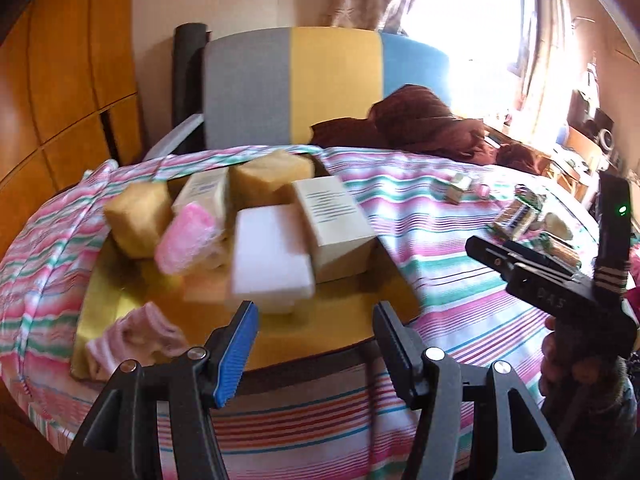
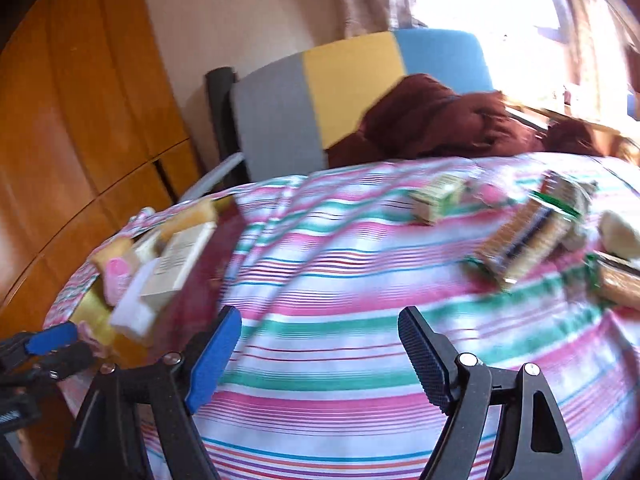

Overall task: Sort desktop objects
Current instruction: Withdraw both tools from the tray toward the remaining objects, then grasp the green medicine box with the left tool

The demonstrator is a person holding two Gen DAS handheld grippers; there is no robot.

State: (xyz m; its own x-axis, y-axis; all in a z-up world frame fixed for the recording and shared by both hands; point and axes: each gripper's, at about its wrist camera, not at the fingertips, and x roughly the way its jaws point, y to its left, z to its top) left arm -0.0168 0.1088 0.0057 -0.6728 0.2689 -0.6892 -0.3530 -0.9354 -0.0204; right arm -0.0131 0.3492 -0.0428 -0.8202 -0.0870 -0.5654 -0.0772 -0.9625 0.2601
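A gold tray point(image 1: 356, 300) on the striped cloth holds yellow sponges point(image 1: 136, 216), a white block point(image 1: 272, 264), a cream box point(image 1: 336, 220), a pink packet point(image 1: 184, 240) and a pink cloth point(image 1: 136, 336). My left gripper point(image 1: 316, 336) hangs open just in front of the tray, nothing between its fingers. My right gripper point(image 2: 320, 356) is open over bare striped cloth, empty. The same tray point(image 2: 92, 312) sits at its left, and snack packets point(image 2: 524, 236) and a small green box point(image 2: 436, 196) lie at the far right. The right gripper's body shows as a black handle point(image 1: 560, 280) in a hand.
A chair back in grey, yellow and blue point(image 1: 320, 84) stands behind the table, with a dark red garment point(image 1: 424, 124) draped beside it. Wooden cabinet doors point(image 1: 60, 92) fill the left. A bright window point(image 1: 472, 12) and a cluttered shelf point(image 1: 592, 136) are at the right.
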